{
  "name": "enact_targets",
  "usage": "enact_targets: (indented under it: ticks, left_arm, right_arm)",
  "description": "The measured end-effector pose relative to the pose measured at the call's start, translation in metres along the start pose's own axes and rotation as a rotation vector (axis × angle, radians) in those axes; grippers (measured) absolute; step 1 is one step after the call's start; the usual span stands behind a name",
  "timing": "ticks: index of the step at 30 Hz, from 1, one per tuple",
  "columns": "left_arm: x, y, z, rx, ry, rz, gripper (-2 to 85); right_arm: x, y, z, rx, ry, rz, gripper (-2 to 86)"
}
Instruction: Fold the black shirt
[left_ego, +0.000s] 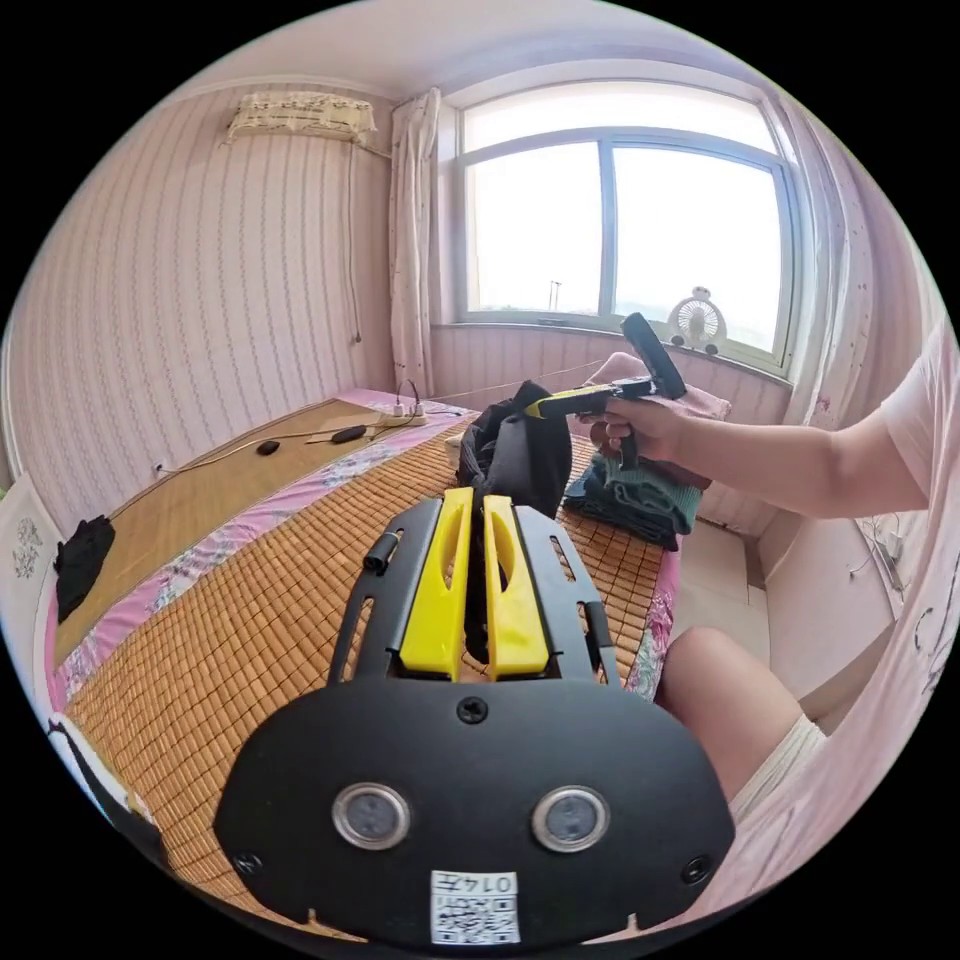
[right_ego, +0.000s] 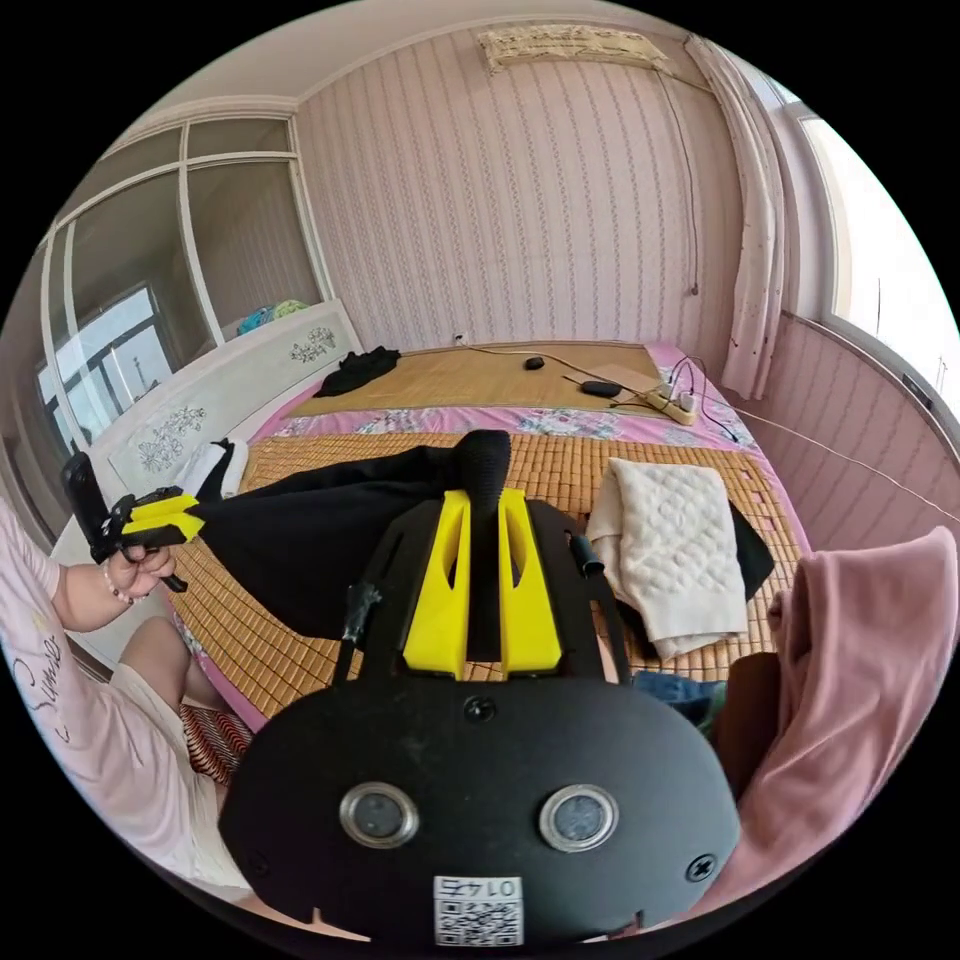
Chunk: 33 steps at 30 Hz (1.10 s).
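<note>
Black shirt (right_ego: 330, 540): it hangs in the air just above the bamboo mat (right_ego: 690, 470), pulled out wide between your two tools. In the left gripper view it looks like a dark bunch (left_ego: 515, 455) past the yellow jaws.

Right gripper (right_ego: 483, 500): your yellow jaws sit close together with black cloth pinched between them. A rolled bit of the shirt sticks up past the tips. In the left gripper view your right hand (left_ego: 640, 425) holds this tool (left_ego: 545, 405) up above the mat, with its tip in the shirt.

Left gripper (left_ego: 478, 520): your jaws sit close together with a dark strip of the shirt between them. In the right gripper view your left hand (right_ego: 135, 570) holds this tool (right_ego: 185, 515) at the shirt's far end, beside the mat's edge.

Bamboo mat: it covers the bed, with a pink flowered sheet (right_ego: 480, 420) next to it.

Cream knit cloth (right_ego: 680, 550): it lies flat on the mat, on top of something dark.

Pink cloth (right_ego: 860, 640): it is heaped by the mat's corner. In the left gripper view it tops a pile of folded clothes (left_ego: 640, 495).

Power strip (right_ego: 672, 402): it lies on the bed past the mat, with wires.

Small black cloth (right_ego: 360, 368): it lies on the bed well past the mat, near the white headboard (right_ego: 210, 410).

Window (left_ego: 620, 230): it is bright, on the wall behind the pile of clothes.
</note>
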<state>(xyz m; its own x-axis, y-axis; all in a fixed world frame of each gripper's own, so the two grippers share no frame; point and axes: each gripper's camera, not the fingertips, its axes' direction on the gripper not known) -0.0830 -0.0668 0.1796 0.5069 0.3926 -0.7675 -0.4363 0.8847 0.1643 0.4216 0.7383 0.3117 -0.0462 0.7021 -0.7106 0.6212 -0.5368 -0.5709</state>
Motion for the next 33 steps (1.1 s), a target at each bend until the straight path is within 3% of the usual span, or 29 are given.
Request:
enact_targets:
  ticks: [6, 8, 11, 15, 17, 21, 25, 33]
  left_arm:
    - [0.005, -0.101, 0.178, -0.034, 0.110, -0.072, 1.1]
    - [-0.004, -0.127, 0.258, -0.165, 0.084, -0.145, 3.3]
    - [-0.025, -0.125, 0.297, -0.306, 0.008, -0.216, 5.0]
    - [-0.027, -0.108, 0.270, -0.338, -0.046, -0.084, 6.2]
    - [-0.026, -0.095, 0.246, -0.440, -0.120, -0.015, 6.2]
    - [-0.034, -0.068, 0.199, -0.495, -0.190, -0.011, 5.1]
    - [-0.039, -0.049, 0.126, -0.527, -0.227, -0.009, 6.2]
    - [-0.046, -0.027, -0.043, -0.398, -0.367, -0.014, 5.1]
  right_arm:
    - [0.117, -0.092, 0.010, -0.305, 0.268, 0.066, 6.8]
    - [0.161, -0.117, 0.031, -0.349, 0.408, 0.239, 9.1]
    - [0.166, -0.109, 0.041, -0.327, 0.337, 0.369, 10.5]
    - [0.089, -0.076, 0.032, -0.268, 0.282, 0.140, 10.6]
    - [0.005, -0.029, 0.010, -0.212, 0.238, -0.020, 9.1]
    - [-0.105, 0.064, -0.008, -0.215, 0.200, -0.026, 8.9]
    - [-0.221, 0.134, -0.016, -0.357, 0.112, 0.016, 11.6]
    - [-0.413, 0.095, -0.029, -0.315, 0.121, -0.196, 10.2]
